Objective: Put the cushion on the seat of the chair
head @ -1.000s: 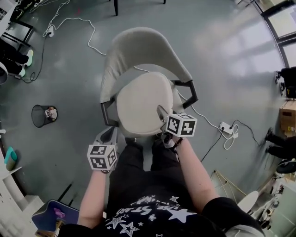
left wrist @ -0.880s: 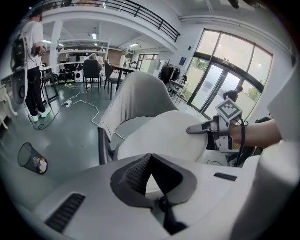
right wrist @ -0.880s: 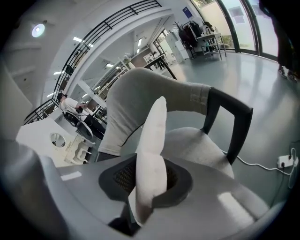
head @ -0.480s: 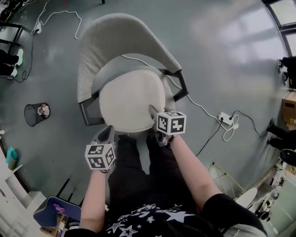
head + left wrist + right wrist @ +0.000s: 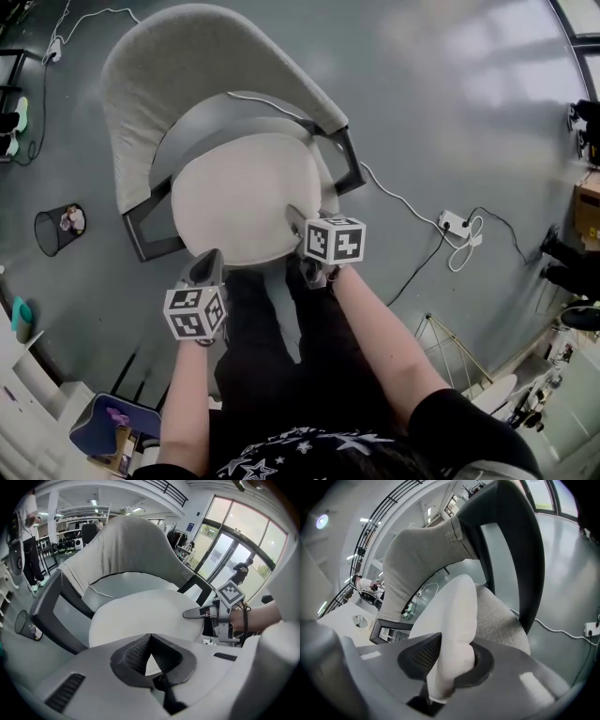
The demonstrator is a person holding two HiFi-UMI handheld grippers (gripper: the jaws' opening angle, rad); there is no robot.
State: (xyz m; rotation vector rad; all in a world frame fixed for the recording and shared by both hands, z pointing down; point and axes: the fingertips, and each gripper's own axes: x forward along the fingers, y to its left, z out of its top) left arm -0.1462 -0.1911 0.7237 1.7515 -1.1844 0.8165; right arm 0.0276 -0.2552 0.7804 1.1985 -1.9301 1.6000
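The cushion (image 5: 246, 192), pale and round, lies over the seat (image 5: 502, 620) of the chair (image 5: 178, 75), inside the curve of the grey backrest; whether its underside rests fully on the seat cannot be told. Its near rim sits between the jaws of the right gripper (image 5: 292, 217): in the right gripper view the thick pale edge (image 5: 454, 620) runs straight up out of the gap, both pads pressing into it so the fabric bulges round them, and the rest of the cushion stretches ahead of the jaws. Those jaws have just been opening a little, yet the rim is pinched between them. The grey woven seat shows just to the right of the held rim, and the chair's dark arm frame (image 5: 520, 550) rises beyond it. The left gripper (image 5: 211, 257) is at the cushion's near-left rim with its jaws closed, tips meeting and nothing between them; in the left gripper view the cushion (image 5: 140, 616) spreads just ahead of and below the closed tips (image 5: 150, 637), and the right gripper (image 5: 192, 614) shows across it to the right. Beyond the chair, a white cable (image 5: 403, 202) trails over the grey floor to a power strip (image 5: 455, 225), and a wire wastebasket (image 5: 58, 228) stands well off to the left of the left jaws
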